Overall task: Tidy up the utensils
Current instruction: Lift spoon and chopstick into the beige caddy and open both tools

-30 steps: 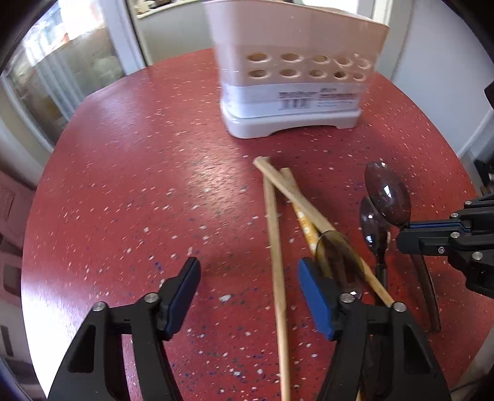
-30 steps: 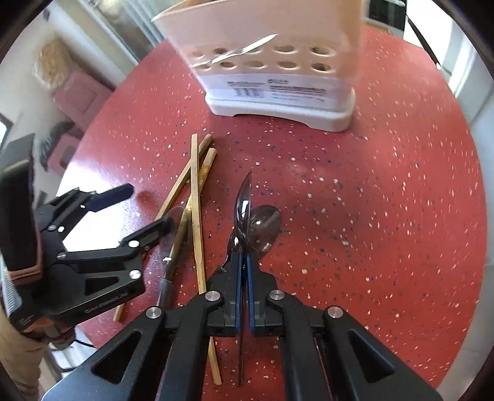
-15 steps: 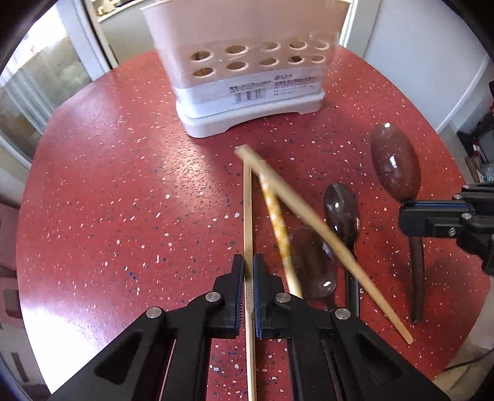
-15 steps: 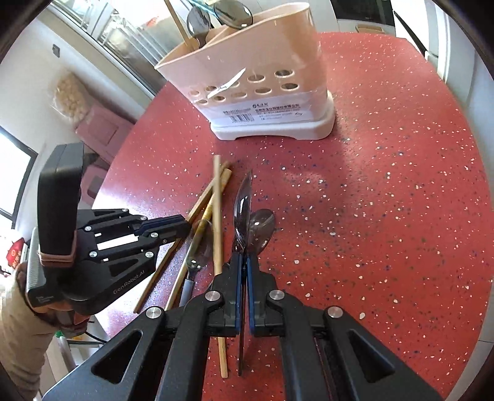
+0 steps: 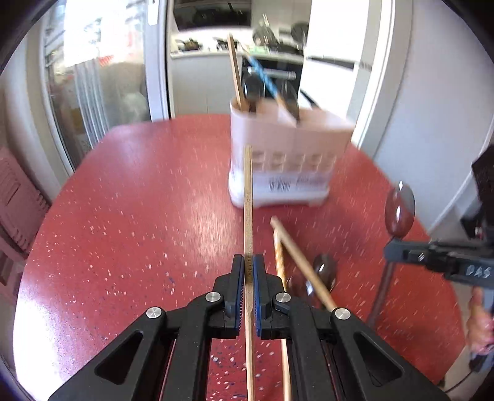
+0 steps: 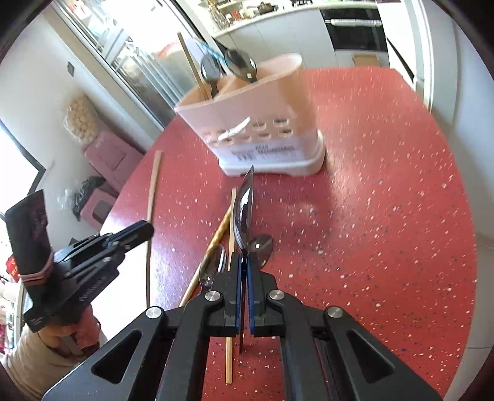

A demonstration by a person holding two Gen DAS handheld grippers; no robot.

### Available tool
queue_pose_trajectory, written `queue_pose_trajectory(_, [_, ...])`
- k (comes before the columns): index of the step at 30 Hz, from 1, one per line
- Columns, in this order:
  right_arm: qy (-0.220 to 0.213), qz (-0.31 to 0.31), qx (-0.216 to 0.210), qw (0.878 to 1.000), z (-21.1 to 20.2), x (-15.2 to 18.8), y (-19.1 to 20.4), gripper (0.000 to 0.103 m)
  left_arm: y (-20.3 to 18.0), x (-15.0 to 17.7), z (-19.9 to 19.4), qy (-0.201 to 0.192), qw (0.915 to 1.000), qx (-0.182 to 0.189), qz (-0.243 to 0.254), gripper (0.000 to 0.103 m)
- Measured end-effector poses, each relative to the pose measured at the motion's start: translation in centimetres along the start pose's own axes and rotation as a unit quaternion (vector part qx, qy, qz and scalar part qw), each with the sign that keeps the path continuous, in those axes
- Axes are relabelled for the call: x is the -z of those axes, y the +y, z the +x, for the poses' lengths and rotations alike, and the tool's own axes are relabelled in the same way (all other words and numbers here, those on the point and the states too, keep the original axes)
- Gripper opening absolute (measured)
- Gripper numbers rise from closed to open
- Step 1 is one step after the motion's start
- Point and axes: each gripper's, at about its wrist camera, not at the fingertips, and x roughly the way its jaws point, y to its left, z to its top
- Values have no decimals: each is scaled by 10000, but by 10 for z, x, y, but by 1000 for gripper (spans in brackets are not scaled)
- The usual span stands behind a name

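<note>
My left gripper (image 5: 248, 268) is shut on a plain wooden chopstick (image 5: 247, 197) and holds it raised, pointing at the pale utensil holder (image 5: 287, 160). My right gripper (image 6: 244, 262) is shut on the handle of a dark translucent spoon (image 6: 244, 209), lifted above the table; that spoon shows in the left wrist view (image 5: 399, 212). The holder (image 6: 256, 123) has a chopstick and spoons standing in it. Two chopsticks (image 5: 301, 262) and two dark spoons (image 5: 324, 271) lie on the red table (image 5: 139, 231). In the right wrist view they lie below the spoon (image 6: 228, 246).
The left gripper and the hand holding it show at the left of the right wrist view (image 6: 92, 265). The table's round edge runs close on the left (image 6: 123, 197). A kitchen counter and oven stand behind the table (image 6: 355, 27).
My left gripper closed on the plain chopstick and lifted it off the table, tilting up toward the holder. My right gripper raised the spoon higher.
</note>
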Motion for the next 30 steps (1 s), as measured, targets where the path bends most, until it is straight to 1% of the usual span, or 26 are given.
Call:
queue_pose_trajectory(4, [-248,-53,58,9997,-13,-6,4,4,5,-8,-25,-382,9991,83,-134,35])
queue_pose_trajectory(5, [-310,-72,63,9995,-15,-8,5,4,2,-14,-23,-439,9989,99,-159,35])
queue_pose_trajectory(11, [-689,-204,191,9972,-38,-24,12,4,6,-35,-48,-928,9950,205,-317,35])
queue_pose_trajectory(15, [-905,-326,225,9951,-52,-42,19,4,7,-51,-55,-1193,9919,268,-342,35])
queue_pose_trajectory(18, [-1057,-441,271,9931,-60,-57,24,4,7,-68,-62,-1372,9895,302,-335,35])
queue_pose_trajectory(25, [-1391,-667,343,9874,-81,-97,38,4,12,-120,-78,-1799,9825,361,-326,35])
queue_pose_trajectory(30, [-1620,-854,453,9820,-93,-130,47,4,10,-151,-76,-1979,9792,371,-262,35])
